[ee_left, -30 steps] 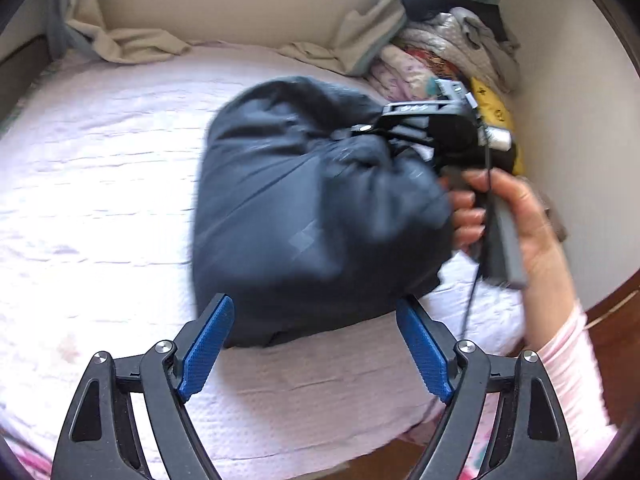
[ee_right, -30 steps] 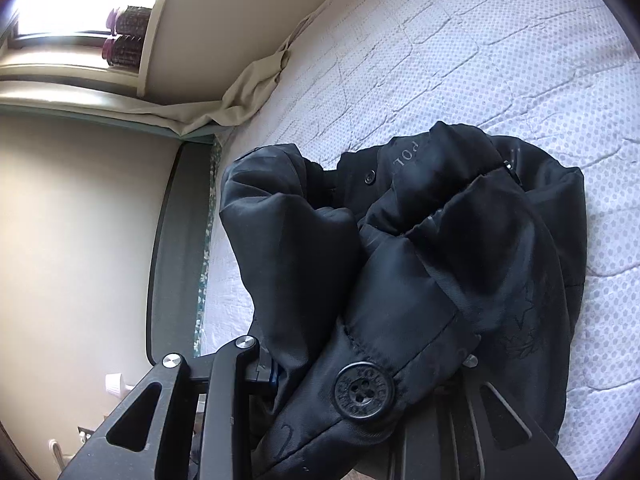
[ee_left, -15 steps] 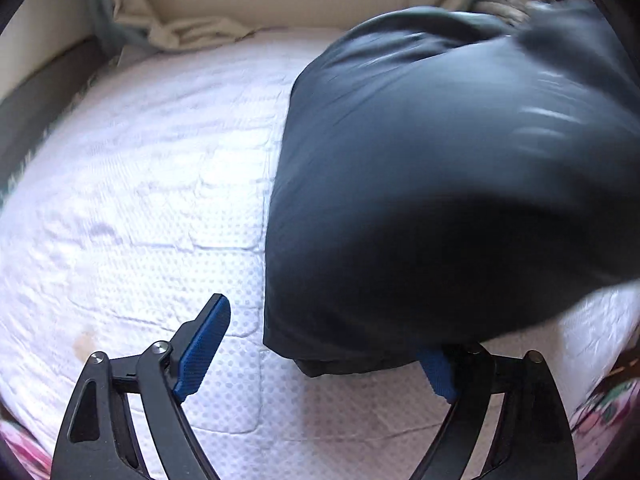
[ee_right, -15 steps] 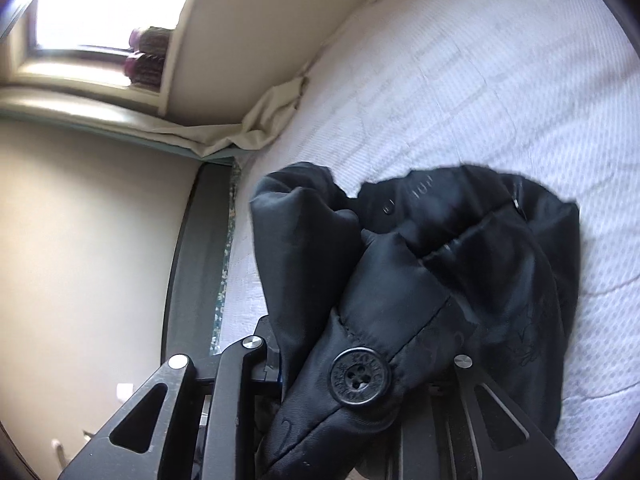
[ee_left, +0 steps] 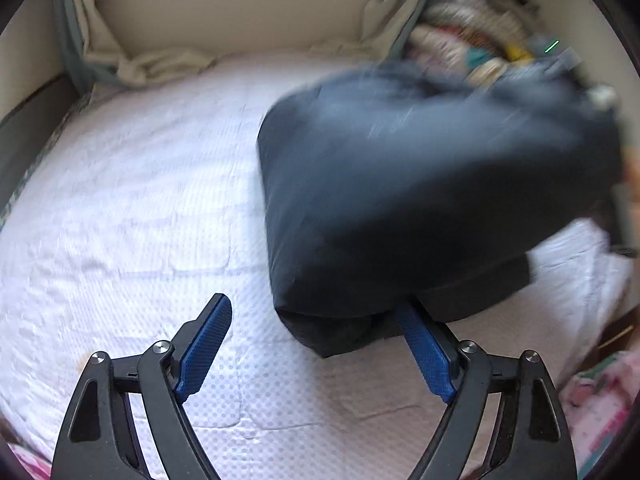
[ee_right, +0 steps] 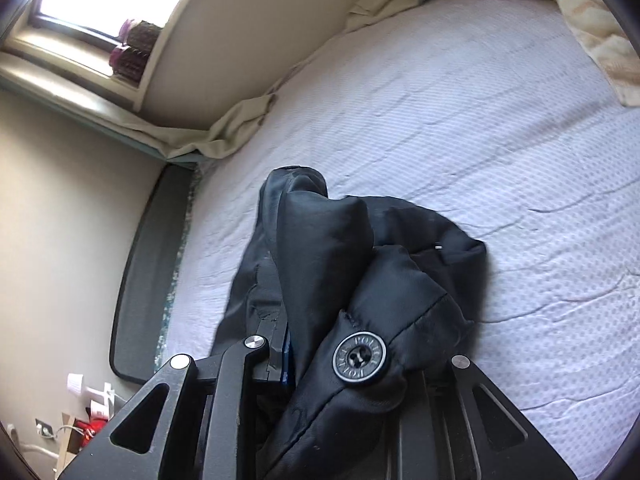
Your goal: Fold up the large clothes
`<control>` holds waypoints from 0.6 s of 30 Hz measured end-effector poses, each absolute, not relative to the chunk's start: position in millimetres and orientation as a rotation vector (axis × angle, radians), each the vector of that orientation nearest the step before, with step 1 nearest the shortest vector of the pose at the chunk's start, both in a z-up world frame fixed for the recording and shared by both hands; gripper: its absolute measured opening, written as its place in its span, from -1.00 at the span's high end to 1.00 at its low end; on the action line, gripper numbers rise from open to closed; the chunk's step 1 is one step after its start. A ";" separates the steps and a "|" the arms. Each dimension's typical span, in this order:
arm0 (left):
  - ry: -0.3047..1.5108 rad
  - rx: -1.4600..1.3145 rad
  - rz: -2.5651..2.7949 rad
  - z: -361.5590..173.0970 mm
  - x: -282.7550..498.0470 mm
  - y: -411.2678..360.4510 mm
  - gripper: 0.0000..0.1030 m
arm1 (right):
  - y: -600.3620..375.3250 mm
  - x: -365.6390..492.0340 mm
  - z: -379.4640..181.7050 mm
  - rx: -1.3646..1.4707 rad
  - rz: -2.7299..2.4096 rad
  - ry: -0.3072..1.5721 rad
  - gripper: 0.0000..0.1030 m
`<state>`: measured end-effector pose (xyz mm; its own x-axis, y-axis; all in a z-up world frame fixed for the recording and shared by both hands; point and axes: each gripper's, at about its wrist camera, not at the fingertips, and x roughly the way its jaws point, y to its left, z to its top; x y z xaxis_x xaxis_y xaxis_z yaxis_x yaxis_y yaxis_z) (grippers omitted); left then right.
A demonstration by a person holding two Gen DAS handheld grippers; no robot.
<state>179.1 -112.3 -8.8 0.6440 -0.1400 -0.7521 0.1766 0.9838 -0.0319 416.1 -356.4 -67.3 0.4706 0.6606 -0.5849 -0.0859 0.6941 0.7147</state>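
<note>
i see a dark coat (ee_left: pixel 420 200) bunched up over a white bed (ee_left: pixel 120 220). it looks blurry in the left view, so i cannot tell if its low edge touches the bed or hangs just above it. the coat sits on the right half of that view.

my left gripper (ee_left: pixel 316 344) is spread wide and grips nothing. its two blue fingers (ee_left: pixel 204 344) are far apart. the right one is just under the low edge of the coat, and the left one is over bare bed.

my right gripper (ee_right: pixel 360 372) is clamped on the coat (ee_right: pixel 340 264). the cloth is packed between its black arms and covers most of the fingers, so i only see a thin blue bit on the left side. a big round button (ee_right: pixel 359 358) with letters on it sits on the fold right by the grip. the rest of the coat hangs forward in puffy folds over the bed (ee_right: pixel 460 120).

a pile of clothes (ee_left: pixel 472 32) lies at the far right corner of the bed in the left view. a cream sheet (ee_right: pixel 224 136) is crumpled by the wall. a window (ee_right: pixel 92 4) glows at the top left of the right view, with two purple things on its ledge.
</note>
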 end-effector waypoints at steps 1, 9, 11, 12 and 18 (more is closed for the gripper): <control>0.815 0.047 -0.200 3.0 173.6 -112.7 -0.71 | -358.7 417.3 -70.3 0.679 0.497 0.987 0.67; 0.714 0.082 -0.256 43.1 210.6 -127.4 -0.71 | -374.9 424.2 -82.3 0.689 0.455 0.989 0.67; 0.745 0.109 -0.296 34.0 218.2 -143.9 -0.68 | -378.3 425.2 -85.6 0.666 0.436 0.993 0.67; 0.756 0.127 -0.318 30.5 219.4 -151.5 -0.68 | -379.5 426.1 -86.9 0.651 0.423 0.995 0.67; 0.839 0.177 -0.358 -1.0 223.9 -178.9 -0.69 | -391.3 426.0 -102.0 0.601 0.364 1.022 0.54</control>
<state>223.9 -178.9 -1.0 0.6133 -0.2392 -0.7527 0.3774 0.9260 0.0133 426.0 -391.3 -102.0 0.4827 0.5477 -0.6834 -0.0080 0.7831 0.6219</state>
